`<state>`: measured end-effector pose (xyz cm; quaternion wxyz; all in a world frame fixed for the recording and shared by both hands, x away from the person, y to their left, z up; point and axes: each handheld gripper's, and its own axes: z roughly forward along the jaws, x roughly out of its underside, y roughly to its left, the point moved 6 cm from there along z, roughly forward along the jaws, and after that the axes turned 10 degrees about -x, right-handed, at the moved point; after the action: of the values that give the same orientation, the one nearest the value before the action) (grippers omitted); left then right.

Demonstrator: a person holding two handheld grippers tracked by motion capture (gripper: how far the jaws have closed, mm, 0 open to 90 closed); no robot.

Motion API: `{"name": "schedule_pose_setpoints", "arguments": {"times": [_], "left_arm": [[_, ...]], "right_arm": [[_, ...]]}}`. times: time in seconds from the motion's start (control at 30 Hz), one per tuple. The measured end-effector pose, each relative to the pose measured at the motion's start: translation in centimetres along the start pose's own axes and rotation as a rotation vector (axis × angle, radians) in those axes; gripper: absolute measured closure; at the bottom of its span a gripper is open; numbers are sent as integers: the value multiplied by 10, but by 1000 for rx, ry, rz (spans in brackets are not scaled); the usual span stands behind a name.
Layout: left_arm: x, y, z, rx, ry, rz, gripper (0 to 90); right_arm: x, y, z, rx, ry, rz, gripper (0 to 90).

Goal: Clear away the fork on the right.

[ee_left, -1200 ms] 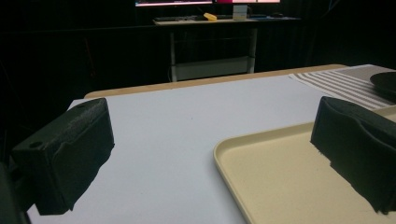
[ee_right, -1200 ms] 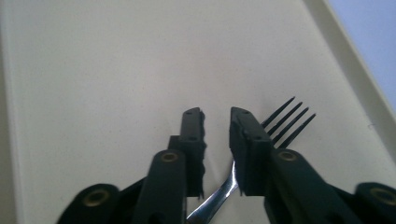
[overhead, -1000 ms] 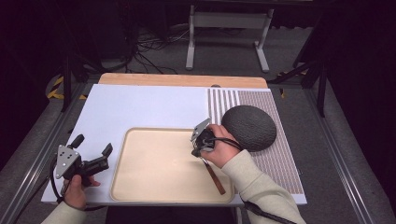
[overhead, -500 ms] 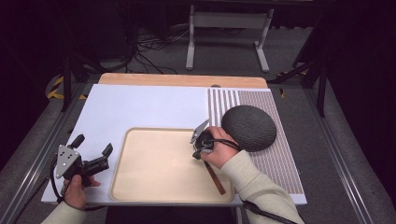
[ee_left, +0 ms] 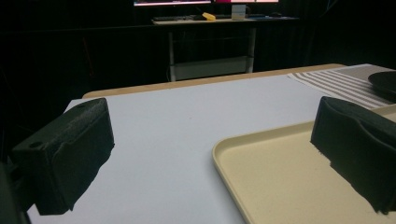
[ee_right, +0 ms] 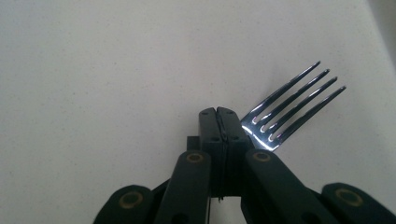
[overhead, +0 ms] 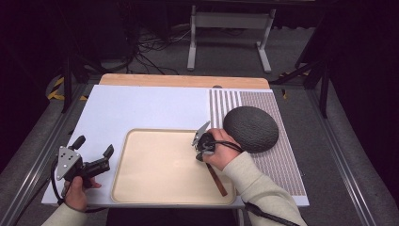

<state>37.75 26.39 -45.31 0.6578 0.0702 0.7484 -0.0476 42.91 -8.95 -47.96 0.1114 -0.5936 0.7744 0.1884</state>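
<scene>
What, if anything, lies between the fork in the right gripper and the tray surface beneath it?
Nothing visible does. The right gripper is shut on the fork, tines over bare tray surface. The dark round bowl sits off to the side on the striped mat, and the left gripper is beside the tray.

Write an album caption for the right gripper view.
Shut tongs clamp a shiny fork above the pale tray.
</scene>
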Motion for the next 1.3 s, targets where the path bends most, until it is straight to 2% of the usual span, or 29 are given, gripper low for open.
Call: {"name": "schedule_pose_setpoints", "arguments": {"times": [0.23, 0.63, 1.3], "left_arm": [[1, 0, 0, 3, 4, -3, 0], [1, -1, 0, 0, 3, 0, 0], [1, -1, 0, 2, 4, -3, 0]], "right_arm": [[4, -4, -3, 37, 23, 9, 900], [18, -20, -12, 85, 29, 65, 900], [31, -32, -20, 128, 31, 117, 900]]}}
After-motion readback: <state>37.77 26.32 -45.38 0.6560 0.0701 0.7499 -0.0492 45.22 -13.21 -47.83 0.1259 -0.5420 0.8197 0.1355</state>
